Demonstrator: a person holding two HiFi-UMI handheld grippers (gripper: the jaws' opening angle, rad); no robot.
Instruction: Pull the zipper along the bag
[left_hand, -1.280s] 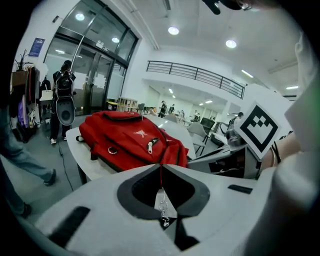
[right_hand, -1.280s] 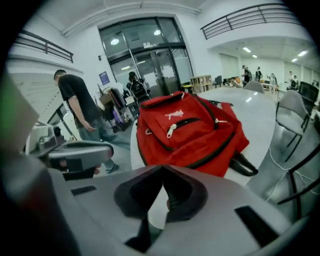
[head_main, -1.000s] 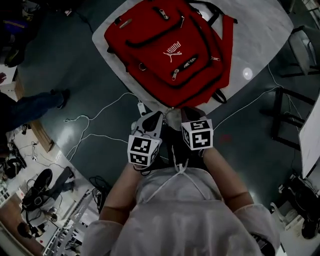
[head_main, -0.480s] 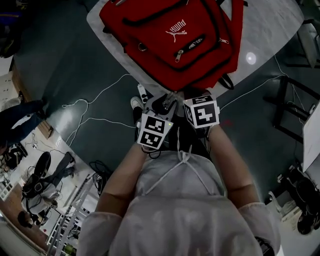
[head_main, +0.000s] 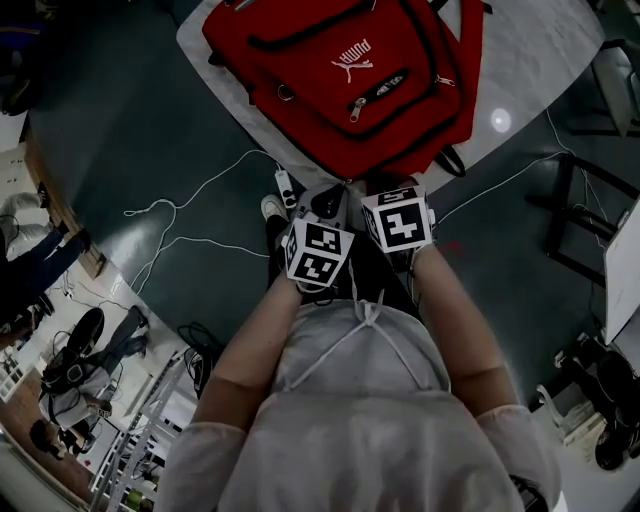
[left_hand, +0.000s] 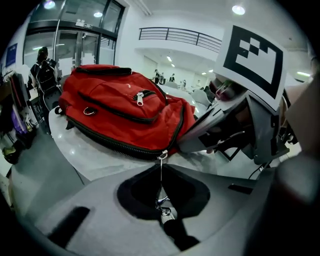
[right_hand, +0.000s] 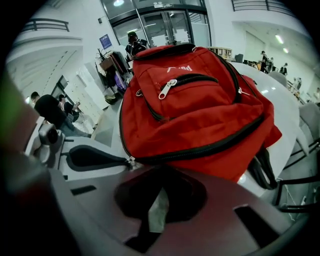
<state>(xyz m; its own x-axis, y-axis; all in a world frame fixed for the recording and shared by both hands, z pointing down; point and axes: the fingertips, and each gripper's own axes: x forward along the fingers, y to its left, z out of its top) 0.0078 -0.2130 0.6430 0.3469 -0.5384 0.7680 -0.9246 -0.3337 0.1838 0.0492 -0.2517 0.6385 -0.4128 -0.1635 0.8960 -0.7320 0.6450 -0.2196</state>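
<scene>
Red bag (head_main: 350, 80), flat (zipper pull (left_hand: 162, 155) nearside)

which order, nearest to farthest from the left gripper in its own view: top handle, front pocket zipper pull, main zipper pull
1. main zipper pull, at the jaw tips, bag's near edge
2. front pocket zipper pull, mid bag
3. top handle, far upper left

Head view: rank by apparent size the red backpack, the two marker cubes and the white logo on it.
1. red backpack
2. left marker cube and right marker cube: too alike to rank
3. white logo
</scene>
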